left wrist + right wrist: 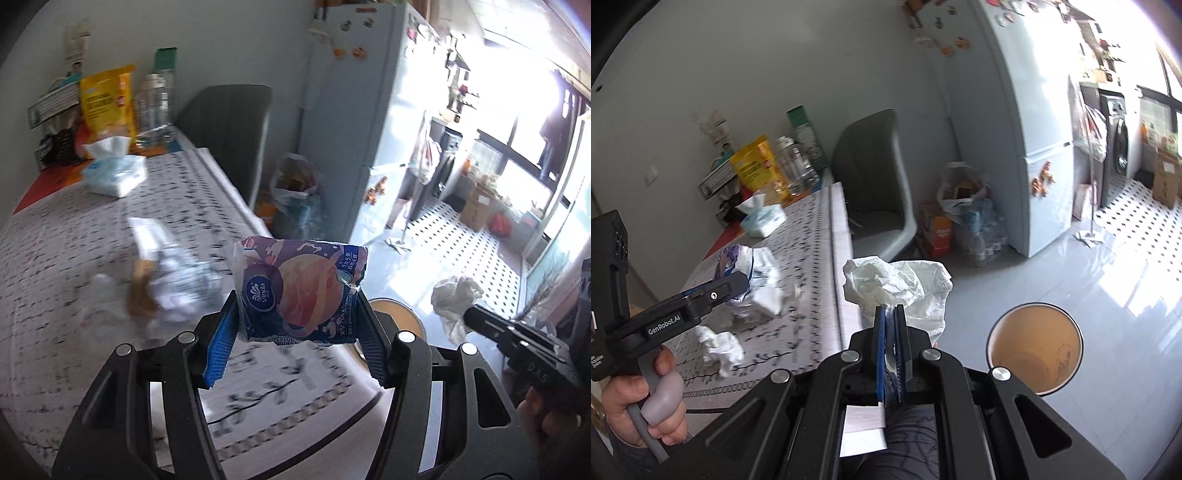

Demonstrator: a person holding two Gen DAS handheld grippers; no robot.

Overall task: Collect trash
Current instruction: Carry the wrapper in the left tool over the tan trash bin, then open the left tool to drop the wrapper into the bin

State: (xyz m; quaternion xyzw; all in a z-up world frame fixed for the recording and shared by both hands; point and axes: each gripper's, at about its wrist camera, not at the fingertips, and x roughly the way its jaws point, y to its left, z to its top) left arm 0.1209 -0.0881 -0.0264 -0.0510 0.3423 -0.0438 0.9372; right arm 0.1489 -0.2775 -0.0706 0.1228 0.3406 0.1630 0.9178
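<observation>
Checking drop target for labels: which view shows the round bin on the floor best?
Right wrist view. The round bin shows its whole open rim and tan inside, right of the right gripper, which is shut on a crumpled white wrapper. In the left wrist view only a slice of it shows behind the left gripper.

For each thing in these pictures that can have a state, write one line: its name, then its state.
left gripper: shut on the tissue wrapper
tissue wrapper: torn open, held up
right gripper: shut on the crumpled white tissue
crumpled white tissue: held clear of the table
paper cup: upright, open
tissue pack: open, one tissue sticking out
floor bag: open, filled
</observation>
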